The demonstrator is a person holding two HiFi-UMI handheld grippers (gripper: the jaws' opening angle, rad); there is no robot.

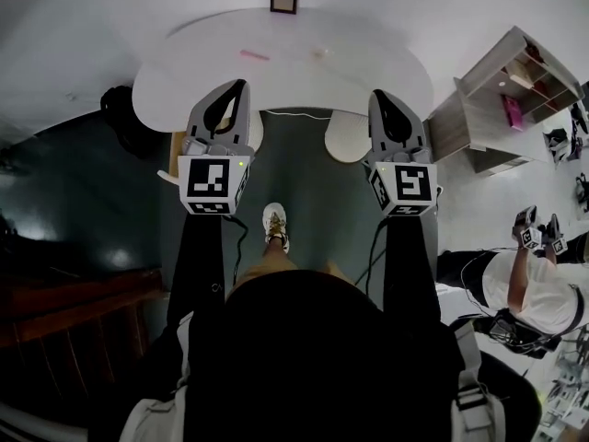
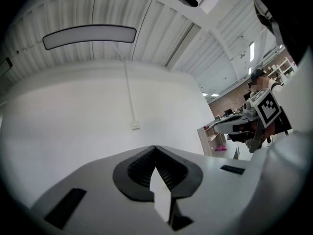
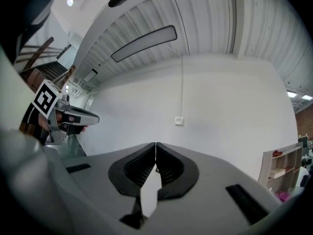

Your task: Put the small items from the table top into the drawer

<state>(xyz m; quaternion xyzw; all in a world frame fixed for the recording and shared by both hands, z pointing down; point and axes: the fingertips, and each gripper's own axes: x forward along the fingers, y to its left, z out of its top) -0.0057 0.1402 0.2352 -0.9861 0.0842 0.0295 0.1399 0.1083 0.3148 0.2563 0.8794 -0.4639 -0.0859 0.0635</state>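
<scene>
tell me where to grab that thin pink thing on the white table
Probably its middle, from above, jaws across the narrow width: the pink strip lies flat on the white table, long side running left to right in the head view. The left tool, now shut, must open first.

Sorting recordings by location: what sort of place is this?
Probably a lab or workshop in an industrial hall: a ribbed ceiling, a white table with an open shelf beside it, and a second person nearby.
</scene>
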